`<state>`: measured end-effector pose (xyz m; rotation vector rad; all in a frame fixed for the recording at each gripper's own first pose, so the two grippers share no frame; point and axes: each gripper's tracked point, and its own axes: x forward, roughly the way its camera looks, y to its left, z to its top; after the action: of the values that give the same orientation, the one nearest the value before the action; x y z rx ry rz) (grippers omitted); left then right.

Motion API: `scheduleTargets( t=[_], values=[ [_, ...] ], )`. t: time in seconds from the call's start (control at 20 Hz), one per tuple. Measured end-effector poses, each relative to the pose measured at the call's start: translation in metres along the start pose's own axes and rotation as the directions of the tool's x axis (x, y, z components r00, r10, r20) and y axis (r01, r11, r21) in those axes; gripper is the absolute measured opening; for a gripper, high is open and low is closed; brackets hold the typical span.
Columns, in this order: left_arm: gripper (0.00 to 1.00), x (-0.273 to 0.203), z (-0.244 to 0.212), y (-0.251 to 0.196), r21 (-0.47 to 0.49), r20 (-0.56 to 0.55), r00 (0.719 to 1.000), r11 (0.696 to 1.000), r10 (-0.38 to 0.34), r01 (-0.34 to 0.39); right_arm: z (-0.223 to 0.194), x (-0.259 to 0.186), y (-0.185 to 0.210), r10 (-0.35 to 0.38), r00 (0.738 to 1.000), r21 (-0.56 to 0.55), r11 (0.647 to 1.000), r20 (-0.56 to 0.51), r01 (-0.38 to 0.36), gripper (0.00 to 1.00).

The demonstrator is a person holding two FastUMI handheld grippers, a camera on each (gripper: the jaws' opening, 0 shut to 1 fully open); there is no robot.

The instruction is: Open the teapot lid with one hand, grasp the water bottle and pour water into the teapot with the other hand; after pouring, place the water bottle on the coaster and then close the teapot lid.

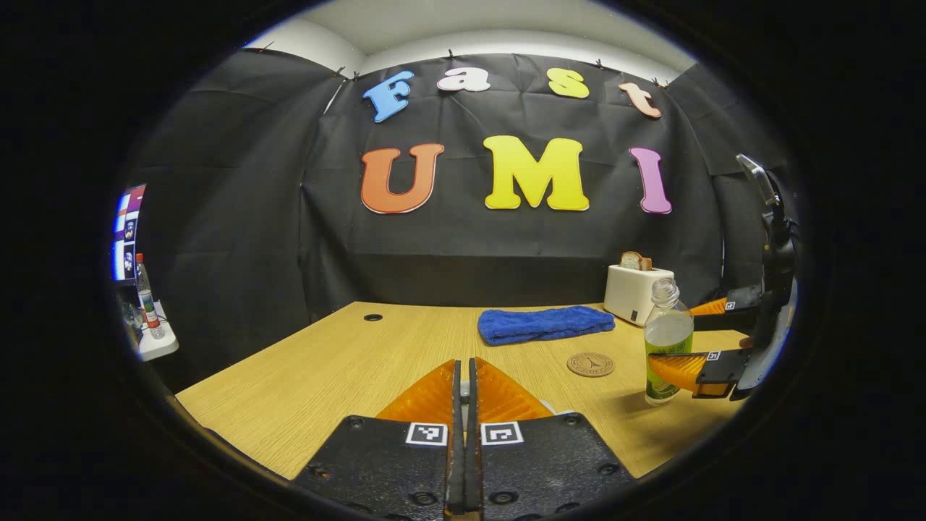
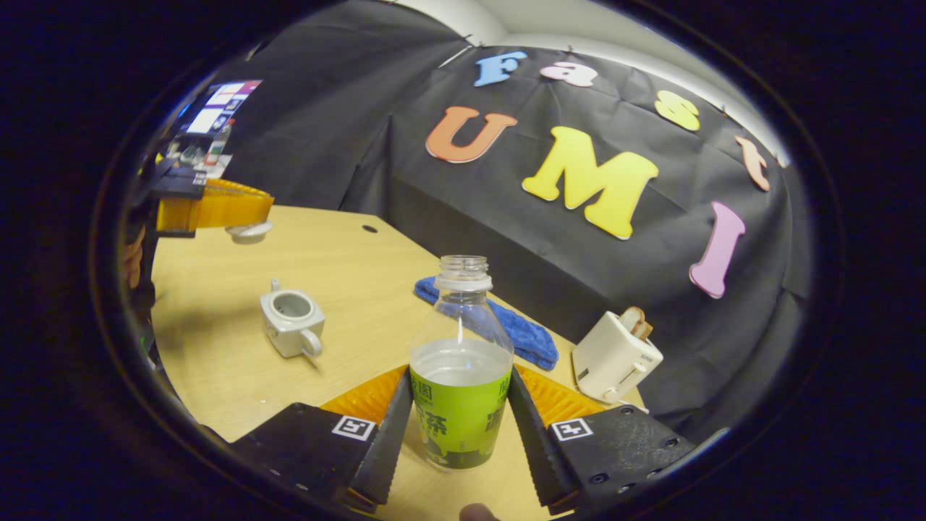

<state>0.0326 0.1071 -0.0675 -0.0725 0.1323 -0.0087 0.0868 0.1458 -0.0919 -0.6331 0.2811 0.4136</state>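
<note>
Because the water bottle [image 2: 461, 318] has no cap and is about half full, water can spill onto the table [image 2: 210, 362] if it tips too fast or too early. At about ten o'clock in the right gripper view, the left gripper [image 1: 464, 369] is up in the air with its fingers squeezed together on the teapot lid [image 2: 248, 231]. The lid is small, round and smooth, so it could slip out and drop. Below it, at about nine o'clock, the teapot [image 2: 291, 318] sits on the wood table with its top open. It is pale and glossy, a bit boxy, with a loop handle. Its mouth is small, so the water could miss it. In the middle, near six o'clock, the right gripper [image 2: 460, 371] has its ridged fingers pressed on both sides of the bottle's label. The bottle is clear thin plastic, so a hard squeeze could push water out, and a soft one could let it slide. To the right lie a soft fluffy blue towel [image 2: 532, 336] and a smooth boxy white toaster [image 2: 615, 362] at four o'clock. In the left gripper view, the flat round coaster [image 1: 589, 364] lies at four o'clock, near the bottle.
</note>
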Motion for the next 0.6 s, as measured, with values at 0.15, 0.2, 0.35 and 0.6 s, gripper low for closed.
scheduleTargets(
  t=[0.15,0.2,0.35,0.6],
  values=[
    [0.02,0.0,-0.008,0.003,0.028,-0.009,0.999,0.999,-0.041,0.041,0.002,0.003,-0.006,-0.035,0.999,-0.187,0.982,-0.027,0.03,0.74],
    [0.03,0.001,-0.009,0.008,0.037,-0.013,0.999,0.999,-0.037,0.038,0.004,0.005,-0.004,-0.046,0.999,-0.245,0.969,-0.028,0.038,0.73],
    [0.03,0.001,-0.011,0.021,0.016,-0.01,1.0,1.0,-0.023,0.023,0.013,0.014,0.001,-0.064,0.998,-0.397,0.917,-0.018,0.052,0.74],
    [0.02,0.003,-0.025,0.047,-0.011,-0.023,1.0,1.0,-0.001,0.001,0.026,0.025,0.017,-0.079,0.997,-0.593,0.803,0.006,0.067,0.74]
  ],
)
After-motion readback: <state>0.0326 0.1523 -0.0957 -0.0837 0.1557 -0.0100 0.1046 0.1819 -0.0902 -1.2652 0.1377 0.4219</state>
